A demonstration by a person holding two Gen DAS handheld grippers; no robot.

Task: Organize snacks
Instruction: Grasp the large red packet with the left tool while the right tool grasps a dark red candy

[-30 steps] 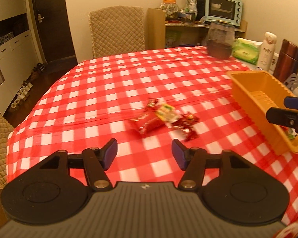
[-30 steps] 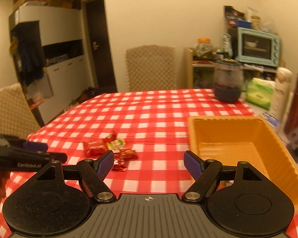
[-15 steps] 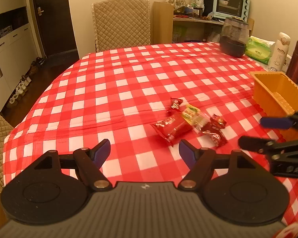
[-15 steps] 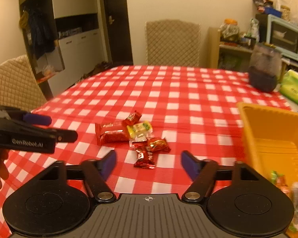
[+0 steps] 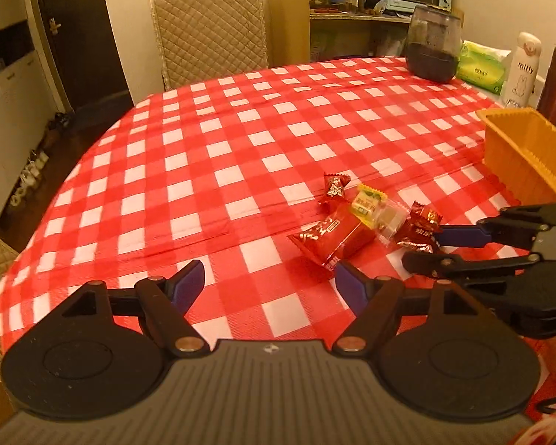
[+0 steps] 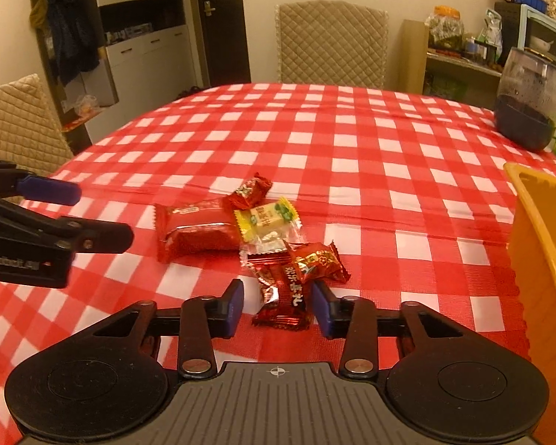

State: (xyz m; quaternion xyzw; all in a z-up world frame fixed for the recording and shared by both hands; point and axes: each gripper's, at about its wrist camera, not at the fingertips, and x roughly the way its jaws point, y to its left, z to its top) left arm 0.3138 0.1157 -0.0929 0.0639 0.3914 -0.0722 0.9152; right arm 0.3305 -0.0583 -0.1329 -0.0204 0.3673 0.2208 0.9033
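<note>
- Your right gripper [image 6: 277, 306] has just been closing; its jaws straddle the dark red candy [image 6: 282, 298], not yet pinching.
- The candy's long axis runs away from you, along the fingers.
- Your left gripper [image 5: 268, 285] stands open and empty, farther off.

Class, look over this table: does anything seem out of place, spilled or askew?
Yes. Five wrapped snacks lie in a loose, overlapping heap on the checked tablecloth, outside the orange bin to their right. Nothing looks spilled or torn.
</note>
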